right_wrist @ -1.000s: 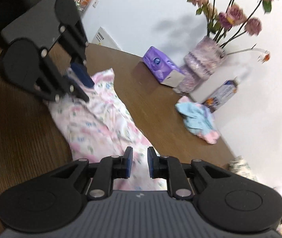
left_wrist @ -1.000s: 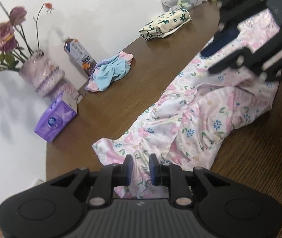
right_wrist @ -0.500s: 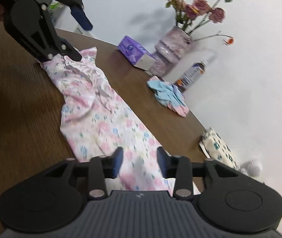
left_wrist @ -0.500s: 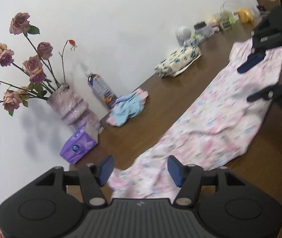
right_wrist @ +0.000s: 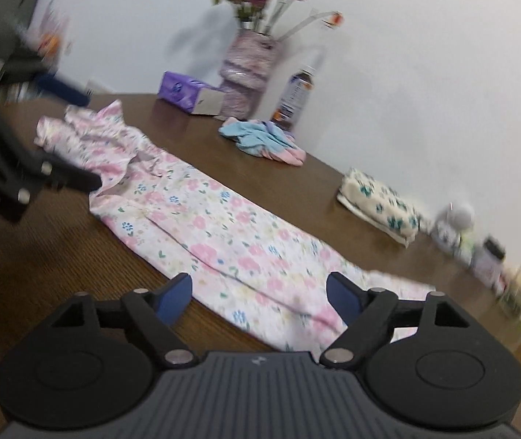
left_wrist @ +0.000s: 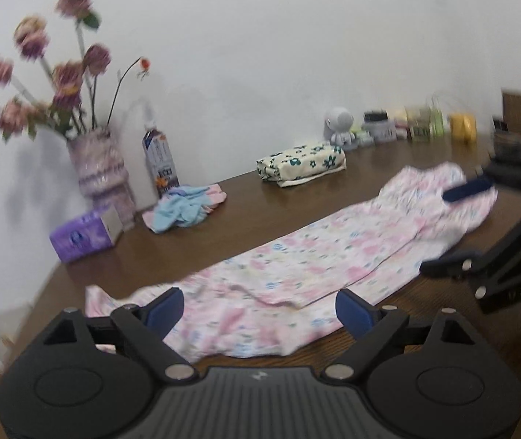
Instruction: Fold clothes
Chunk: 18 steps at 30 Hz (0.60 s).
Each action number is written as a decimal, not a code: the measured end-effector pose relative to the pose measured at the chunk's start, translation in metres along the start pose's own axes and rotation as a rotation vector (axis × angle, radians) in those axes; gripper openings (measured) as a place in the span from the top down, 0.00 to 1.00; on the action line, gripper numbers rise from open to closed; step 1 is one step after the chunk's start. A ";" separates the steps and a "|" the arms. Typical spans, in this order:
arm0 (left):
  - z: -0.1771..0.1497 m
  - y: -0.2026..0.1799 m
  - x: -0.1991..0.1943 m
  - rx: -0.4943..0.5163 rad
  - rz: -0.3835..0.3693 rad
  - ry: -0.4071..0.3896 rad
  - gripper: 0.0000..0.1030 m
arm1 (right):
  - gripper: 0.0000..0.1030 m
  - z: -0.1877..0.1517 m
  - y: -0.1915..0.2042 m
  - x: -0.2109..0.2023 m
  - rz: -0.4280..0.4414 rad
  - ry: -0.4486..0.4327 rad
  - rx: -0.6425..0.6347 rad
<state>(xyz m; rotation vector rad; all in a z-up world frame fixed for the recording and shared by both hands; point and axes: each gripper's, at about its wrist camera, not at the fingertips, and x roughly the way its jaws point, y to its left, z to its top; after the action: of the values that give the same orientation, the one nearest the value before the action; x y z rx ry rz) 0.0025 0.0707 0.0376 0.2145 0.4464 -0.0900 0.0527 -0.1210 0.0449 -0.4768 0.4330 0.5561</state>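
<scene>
At the far left of the left wrist view a vase of pink roses (left_wrist: 97, 168) stands against the wall, with a purple tissue box (left_wrist: 85, 236) in front of it and a drink bottle (left_wrist: 160, 162) just to its right. Beside the bottle lies a crumpled blue and pink cloth (left_wrist: 183, 212), and further right a folded cream cloth with dark green flowers (left_wrist: 300, 162) sits near the wall on the brown bench (left_wrist: 224, 234). The left gripper (left_wrist: 258, 305) hangs with its jaws wide apart and nothing between them; directly ahead of them the pink floral garment (left_wrist: 297, 259) lies spread flat along the bench, its nearer end just beyond the blue pads. The garment stretches away to the right, where the right gripper (left_wrist: 454, 226) hovers over its far end, jaws likewise spread and empty. In the right wrist view the same garment (right_wrist: 224, 234) runs from between those open jaws out to the left, its far end bunched and wrinkled near the left gripper (right_wrist: 74, 135). A row of small blurred items (left_wrist: 407, 128) lines the wall at the far right.
</scene>
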 end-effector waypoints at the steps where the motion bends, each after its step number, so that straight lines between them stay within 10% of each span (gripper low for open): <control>1: 0.000 -0.001 -0.001 -0.030 -0.007 -0.001 0.12 | 0.17 -0.002 -0.006 -0.002 0.011 0.003 0.042; 18: -0.008 -0.015 -0.002 -0.207 -0.007 0.091 0.11 | 0.05 -0.027 -0.034 -0.018 0.061 0.004 0.256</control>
<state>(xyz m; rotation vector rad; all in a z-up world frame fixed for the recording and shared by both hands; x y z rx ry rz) -0.0046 0.0576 0.0288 0.0132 0.5439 -0.0407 0.0513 -0.1677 0.0431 -0.2196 0.5160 0.5497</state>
